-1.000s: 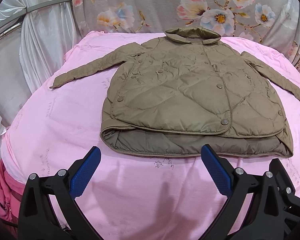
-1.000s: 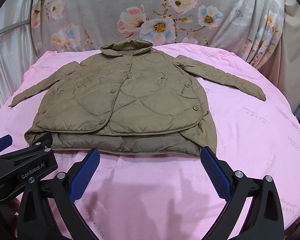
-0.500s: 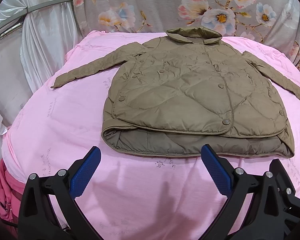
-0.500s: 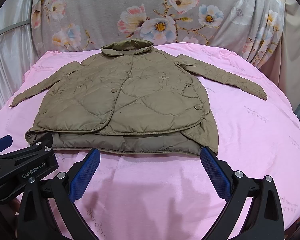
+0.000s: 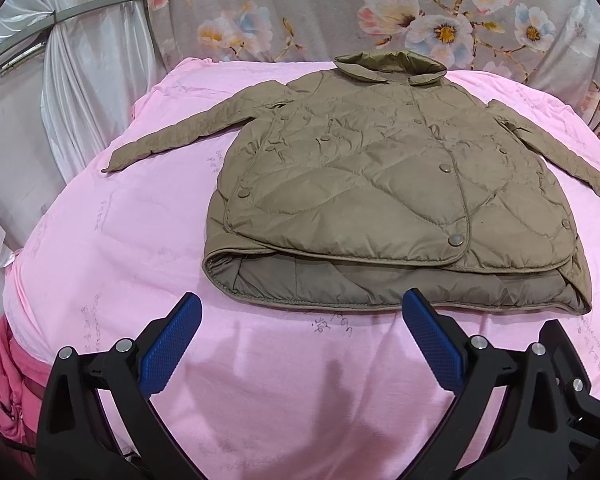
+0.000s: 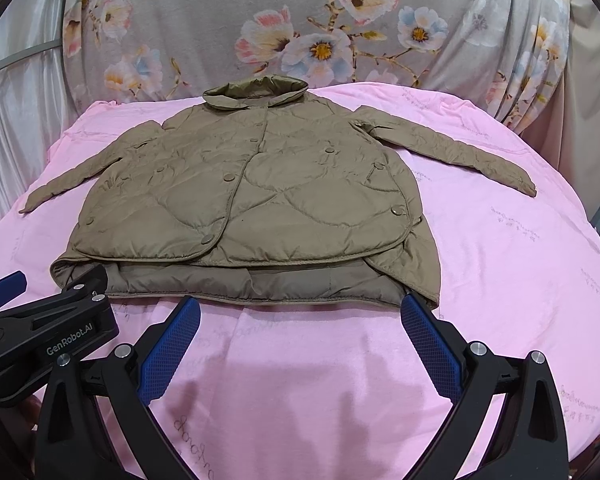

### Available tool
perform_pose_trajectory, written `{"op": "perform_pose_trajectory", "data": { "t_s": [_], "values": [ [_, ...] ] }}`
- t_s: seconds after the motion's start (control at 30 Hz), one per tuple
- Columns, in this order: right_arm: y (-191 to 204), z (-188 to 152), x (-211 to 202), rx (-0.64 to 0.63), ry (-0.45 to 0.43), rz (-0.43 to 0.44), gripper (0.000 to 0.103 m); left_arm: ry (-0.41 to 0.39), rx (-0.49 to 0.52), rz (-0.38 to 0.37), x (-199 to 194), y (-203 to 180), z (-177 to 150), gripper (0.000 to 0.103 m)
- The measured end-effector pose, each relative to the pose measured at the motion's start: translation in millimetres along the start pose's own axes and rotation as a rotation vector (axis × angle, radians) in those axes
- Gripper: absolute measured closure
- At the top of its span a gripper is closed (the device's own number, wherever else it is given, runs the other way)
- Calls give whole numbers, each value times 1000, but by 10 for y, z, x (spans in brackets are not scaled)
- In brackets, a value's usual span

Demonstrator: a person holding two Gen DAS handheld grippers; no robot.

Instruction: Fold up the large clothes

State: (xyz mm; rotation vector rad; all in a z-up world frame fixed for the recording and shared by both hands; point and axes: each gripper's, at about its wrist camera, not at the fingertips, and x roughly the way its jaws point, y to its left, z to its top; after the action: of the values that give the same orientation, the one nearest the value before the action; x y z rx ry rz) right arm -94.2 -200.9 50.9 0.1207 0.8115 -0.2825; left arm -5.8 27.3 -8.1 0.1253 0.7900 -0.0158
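Straight ahead in the left wrist view, an olive-brown quilted snap-button jacket (image 5: pixel 380 184) lies spread flat, front up, on a pink cloth-covered table (image 5: pixel 112 264), with its collar toward the far side and its hem toward the camera. One sleeve (image 5: pixel 180 136) stretches out to the left across the pink cloth, while the other runs off toward the right edge. At the hem the front panels end short of the back, so a strip of smooth lining shows beneath them. The left gripper (image 5: pixel 300 340) hovers over bare cloth just short of the hem, its blue-padded fingers (image 5: pixel 168 352) spread wide apart and holding nothing. Behind the table hangs a grey floral curtain (image 5: pixel 340 8), with a white draped curtain (image 5: pixel 80 60) at the left.

From the right wrist view, the same jacket (image 6: pixel 260 196) lies centred on the table (image 6: pixel 520 272), both sleeves angled outward and down. The right gripper (image 6: pixel 300 336) is likewise spread wide and empty; the tip of its right finger (image 6: pixel 428 340) sits at the hem's right corner, though contact cannot be judged. At the lower left, the black body of the left gripper (image 6: pixel 48 332) overlaps the hem's left corner in the picture.
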Motion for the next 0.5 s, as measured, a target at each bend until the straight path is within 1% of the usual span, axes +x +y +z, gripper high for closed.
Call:
{"op": "perform_pose_trajectory", "data": {
  "t_s": [0.03, 0.07, 0.5],
  "values": [
    [-2, 1, 1, 1, -1, 0, 5, 0, 0, 0, 1, 12, -3, 5],
    [-4, 1, 2, 1, -1, 0, 5, 1, 0, 1, 2, -75, -2, 5],
    [17, -18, 21, 6, 2, -3, 5, 5, 4, 5, 18, -74, -18, 5]
  ]
}}
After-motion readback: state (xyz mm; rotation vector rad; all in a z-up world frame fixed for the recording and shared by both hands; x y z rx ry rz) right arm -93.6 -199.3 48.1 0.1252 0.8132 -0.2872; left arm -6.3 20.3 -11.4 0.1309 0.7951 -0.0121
